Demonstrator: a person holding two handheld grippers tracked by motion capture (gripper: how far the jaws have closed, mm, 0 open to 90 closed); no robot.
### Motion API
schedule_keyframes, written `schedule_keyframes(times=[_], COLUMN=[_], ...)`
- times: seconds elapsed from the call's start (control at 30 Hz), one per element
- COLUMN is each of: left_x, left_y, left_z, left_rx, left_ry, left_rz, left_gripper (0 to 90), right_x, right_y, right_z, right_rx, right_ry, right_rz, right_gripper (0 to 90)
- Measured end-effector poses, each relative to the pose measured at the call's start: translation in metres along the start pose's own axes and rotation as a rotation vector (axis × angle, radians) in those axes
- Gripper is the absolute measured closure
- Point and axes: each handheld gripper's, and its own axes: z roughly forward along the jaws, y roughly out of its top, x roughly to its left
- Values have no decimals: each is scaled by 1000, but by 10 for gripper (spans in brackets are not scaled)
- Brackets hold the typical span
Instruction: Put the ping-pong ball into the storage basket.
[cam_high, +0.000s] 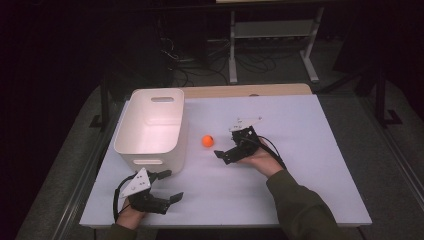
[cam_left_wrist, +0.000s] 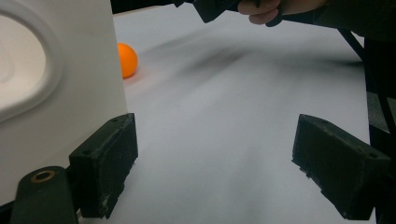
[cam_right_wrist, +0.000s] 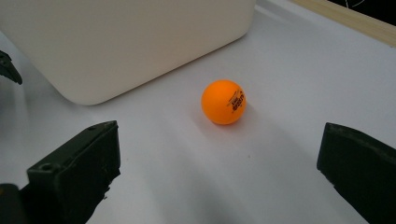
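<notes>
Ample bare table (cam_high: 300, 165) around ball (cam_high: 208, 141)

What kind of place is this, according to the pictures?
Probably a lab or recording workspace: a white-covered table bearing a white bin and an orange ball, with loose cables on the dark floor behind it.

My left gripper (cam_high: 169, 185) sits low at the near left of the table, jaws spread wide, pointing to the right; my left hand (cam_high: 131, 212) grips it from behind. My right gripper (cam_high: 223, 153) lies further out, right of centre, jaws wide apart and aimed left. My right hand (cam_high: 262, 159) holds it, sleeve (cam_high: 300, 207) trailing back toward me.
</notes>
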Motion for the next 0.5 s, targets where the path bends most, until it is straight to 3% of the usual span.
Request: schedule_keyframes(times=[0.5], left_x=[0], left_y=[0], left_z=[0], left_rx=[0], left_ry=[-1], left_rz=[0], left_gripper=[140], right_x=[-2], right_y=[14], right_z=[13], right_rx=[-7], right_ry=[8], right_rz=[0], right_gripper=[0])
